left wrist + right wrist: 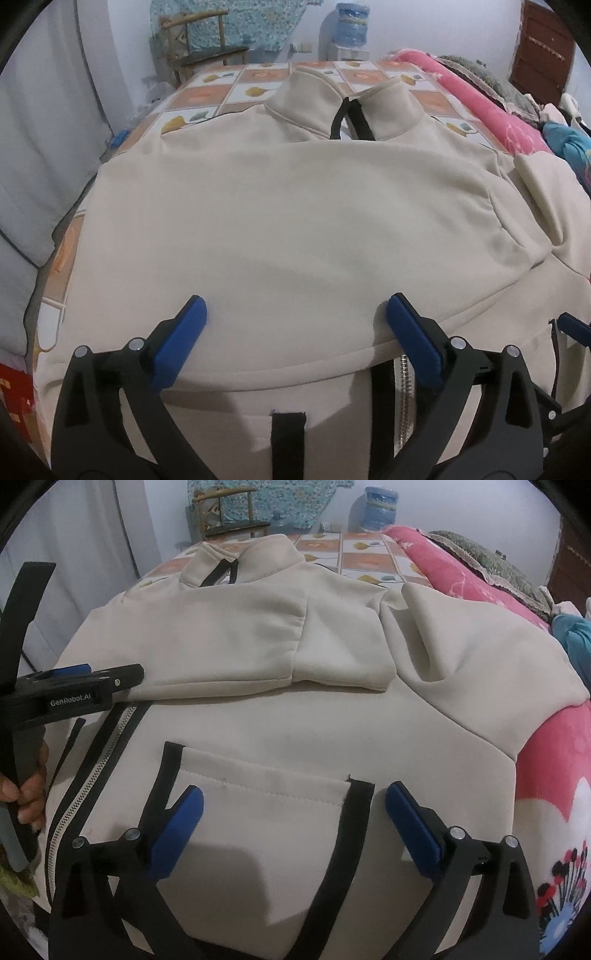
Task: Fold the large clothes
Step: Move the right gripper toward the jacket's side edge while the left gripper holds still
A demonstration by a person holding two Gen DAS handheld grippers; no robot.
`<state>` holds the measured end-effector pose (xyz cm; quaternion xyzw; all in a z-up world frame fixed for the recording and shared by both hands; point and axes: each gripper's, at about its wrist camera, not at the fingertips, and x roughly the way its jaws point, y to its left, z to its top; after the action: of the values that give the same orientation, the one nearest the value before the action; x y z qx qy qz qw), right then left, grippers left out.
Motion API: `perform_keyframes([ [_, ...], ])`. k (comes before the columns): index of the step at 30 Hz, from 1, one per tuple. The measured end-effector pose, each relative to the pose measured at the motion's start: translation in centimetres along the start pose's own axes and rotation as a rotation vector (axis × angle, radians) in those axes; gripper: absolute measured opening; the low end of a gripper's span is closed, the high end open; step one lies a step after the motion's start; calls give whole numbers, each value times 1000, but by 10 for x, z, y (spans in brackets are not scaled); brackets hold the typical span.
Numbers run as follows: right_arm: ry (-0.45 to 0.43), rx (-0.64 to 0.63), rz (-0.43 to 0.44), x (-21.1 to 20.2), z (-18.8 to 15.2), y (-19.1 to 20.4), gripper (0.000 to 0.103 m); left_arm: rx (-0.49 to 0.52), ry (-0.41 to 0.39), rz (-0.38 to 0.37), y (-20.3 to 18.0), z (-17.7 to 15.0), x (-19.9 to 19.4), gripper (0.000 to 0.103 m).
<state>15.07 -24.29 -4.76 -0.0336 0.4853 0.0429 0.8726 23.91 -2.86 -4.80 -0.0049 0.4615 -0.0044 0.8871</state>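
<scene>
A cream zip-up jacket point(295, 221) lies front up on a bed, its collar point(343, 107) at the far end. One sleeve point(240, 646) is folded across the chest; the other sleeve point(480, 657) spreads out to the right. My left gripper point(295, 306) is open just above the folded sleeve's near edge, beside the black-edged zipper point(404, 387), with nothing between its blue pads. My right gripper point(293, 794) is open over the black-trimmed pocket point(266, 794) and holds nothing. In the right wrist view the left gripper point(110, 674) shows side-on at the left, held by a hand point(26, 794).
The bed has an orange and white tile-pattern sheet point(207, 96). A pink flowered blanket point(554, 757) runs along the right side. A wooden chair point(199, 40) and a water bottle point(352, 24) stand beyond the far end. A pale curtain point(44, 129) hangs at the left.
</scene>
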Motion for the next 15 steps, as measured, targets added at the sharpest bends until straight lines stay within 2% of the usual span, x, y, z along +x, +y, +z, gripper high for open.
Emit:
perform_keyframes([
  [15,-3,13,-1,0,1,1,97,6,5,2,0,2,0,96],
])
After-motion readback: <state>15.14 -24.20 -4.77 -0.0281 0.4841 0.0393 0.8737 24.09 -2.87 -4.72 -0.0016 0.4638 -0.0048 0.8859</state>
